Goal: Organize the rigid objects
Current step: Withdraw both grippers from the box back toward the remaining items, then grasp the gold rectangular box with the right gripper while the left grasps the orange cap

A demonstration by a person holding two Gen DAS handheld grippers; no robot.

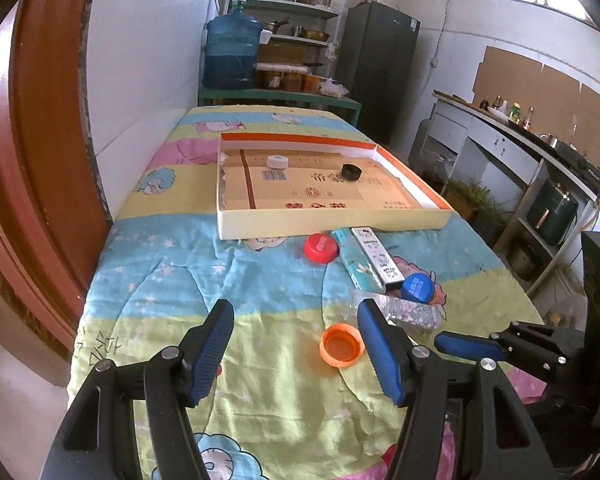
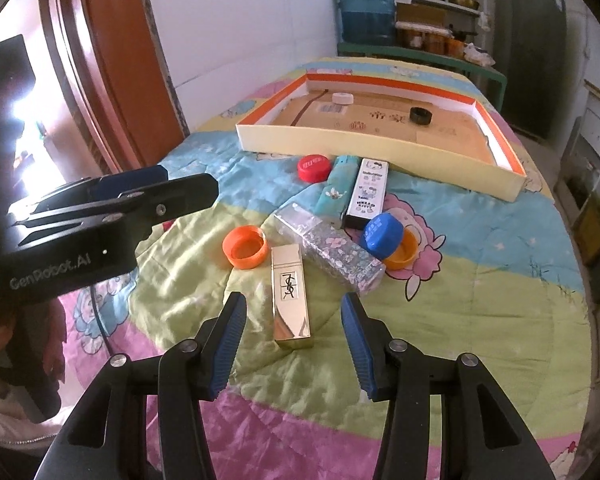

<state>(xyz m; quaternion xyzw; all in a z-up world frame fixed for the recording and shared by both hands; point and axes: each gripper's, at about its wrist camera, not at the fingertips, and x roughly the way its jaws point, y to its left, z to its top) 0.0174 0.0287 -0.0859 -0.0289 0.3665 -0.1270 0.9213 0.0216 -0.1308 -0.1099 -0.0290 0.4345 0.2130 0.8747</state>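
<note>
My right gripper (image 2: pixel 293 312) is open and points down at a gold rectangular box (image 2: pixel 290 300), which lies on the quilt between its fingertips with a gap on each side. My left gripper (image 1: pixel 295 318) is open over bare quilt, with an upturned orange cap (image 1: pixel 342 346) just inside its right finger. Beyond lie a red cap (image 1: pixel 320 247), a teal box (image 1: pixel 356 260), a white Hello Kitty box (image 1: pixel 378 258), a blue cap (image 1: pixel 418 288) and a clear glitter box (image 1: pixel 410 312). The shallow cardboard tray (image 1: pixel 332 229) holds a white cap (image 1: pixel 278 161) and a black cap (image 1: pixel 351 172).
The blue cap (image 2: pixel 381 231) leans on a second orange cap (image 2: pixel 402 254). A brown door (image 1: pixel 40 160) and a white wall run along the left of the quilted table. The table edge drops off at the right toward counters. A person's sleeve shows at the lower left of the right wrist view.
</note>
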